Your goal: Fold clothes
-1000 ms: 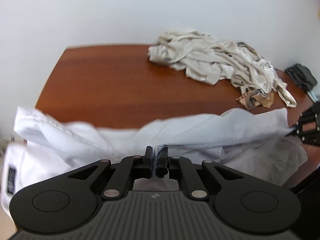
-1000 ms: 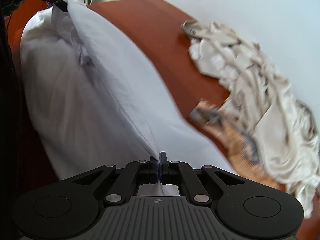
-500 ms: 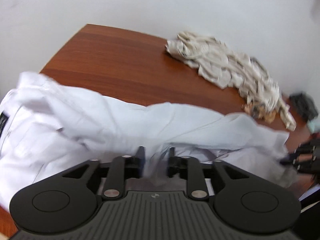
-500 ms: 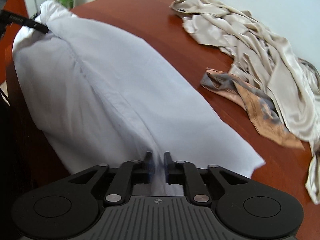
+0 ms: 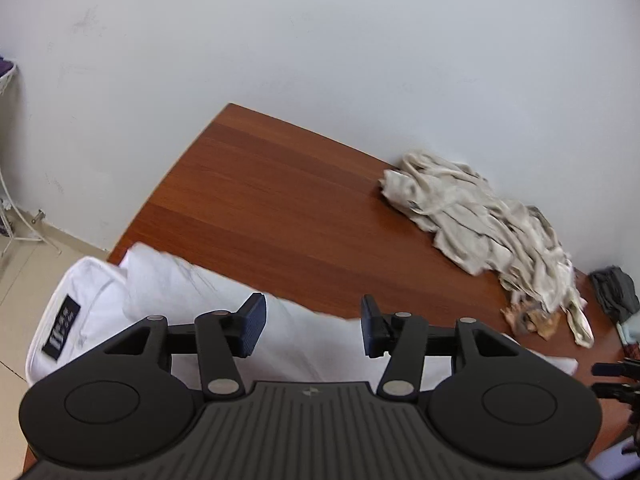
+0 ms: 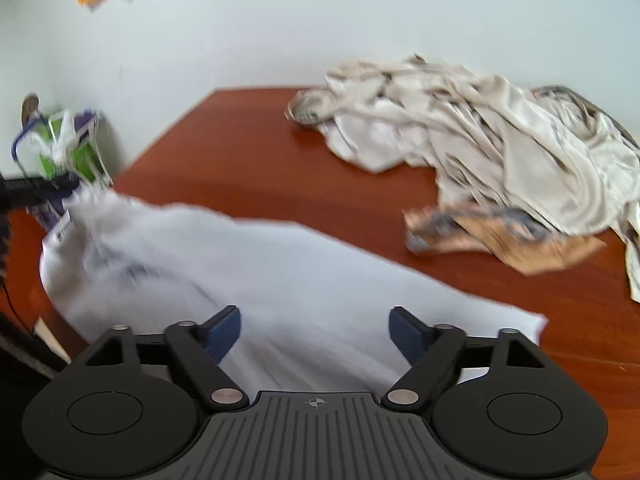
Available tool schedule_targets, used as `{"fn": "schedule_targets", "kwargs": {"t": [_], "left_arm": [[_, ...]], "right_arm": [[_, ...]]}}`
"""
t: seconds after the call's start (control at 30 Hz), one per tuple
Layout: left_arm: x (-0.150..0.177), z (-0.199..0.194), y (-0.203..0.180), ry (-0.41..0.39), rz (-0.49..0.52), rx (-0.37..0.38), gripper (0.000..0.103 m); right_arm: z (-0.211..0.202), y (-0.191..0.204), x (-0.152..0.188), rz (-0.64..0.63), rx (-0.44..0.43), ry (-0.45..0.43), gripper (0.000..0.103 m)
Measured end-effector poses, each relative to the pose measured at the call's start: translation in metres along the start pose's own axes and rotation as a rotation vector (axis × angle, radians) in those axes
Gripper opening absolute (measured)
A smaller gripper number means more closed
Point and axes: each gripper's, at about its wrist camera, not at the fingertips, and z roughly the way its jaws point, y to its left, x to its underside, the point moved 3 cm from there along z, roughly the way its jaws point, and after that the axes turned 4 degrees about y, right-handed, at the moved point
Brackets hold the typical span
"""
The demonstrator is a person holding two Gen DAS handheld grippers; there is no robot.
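A white shirt (image 5: 160,300) lies folded over along the near edge of the brown wooden table (image 5: 280,216), its collar with a black label (image 5: 60,334) hanging past the left end. It also shows in the right wrist view (image 6: 300,280). My left gripper (image 5: 313,326) is open and empty just above the shirt. My right gripper (image 6: 316,334) is open and empty above the shirt's other end. Its tips show at the right edge of the left wrist view (image 5: 612,378).
A heap of beige clothes (image 5: 480,220) lies at the back right of the table, also in the right wrist view (image 6: 480,128), with an orange patterned piece (image 6: 500,240) beside it. A dark garment (image 5: 614,292) lies further right. A wire rack (image 6: 60,144) stands by the wall.
Both grippers were shut on the white shirt, then opened and let it drop onto the table. Both have lifted and drawn back from it.
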Motion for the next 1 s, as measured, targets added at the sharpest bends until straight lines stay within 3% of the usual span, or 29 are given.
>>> {"fn": "schedule_targets", "kwargs": {"t": [0.07,0.3,0.4,0.53,0.8,1.0], "left_arm": [[-0.004,0.01,0.012,0.018,-0.03,0.001,0.057],[0.007,0.026,0.046,0.094,-0.025,0.011,0.057],[0.017,0.031,0.059,0.113,-0.009,0.001,0.056],[0.026,0.037,0.068,0.136,0.023,-0.006,0.055],[0.037,0.05,0.084,0.166,0.002,-0.025,0.041],[0.039,0.05,0.091,0.159,0.011,-0.001,0.037]], "right_arm": [[0.007,0.018,-0.015,0.001,-0.011,-0.033,0.098],[0.046,0.087,-0.053,-0.133,-0.111,-0.118,0.102],[0.07,0.116,-0.056,-0.278,-0.181,-0.088,0.102],[0.102,0.139,-0.048,-0.403,-0.239,0.012,0.102],[0.129,0.117,0.006,-0.424,-0.191,0.166,0.102],[0.127,0.092,0.032,-0.323,-0.204,0.128,0.103]]}}
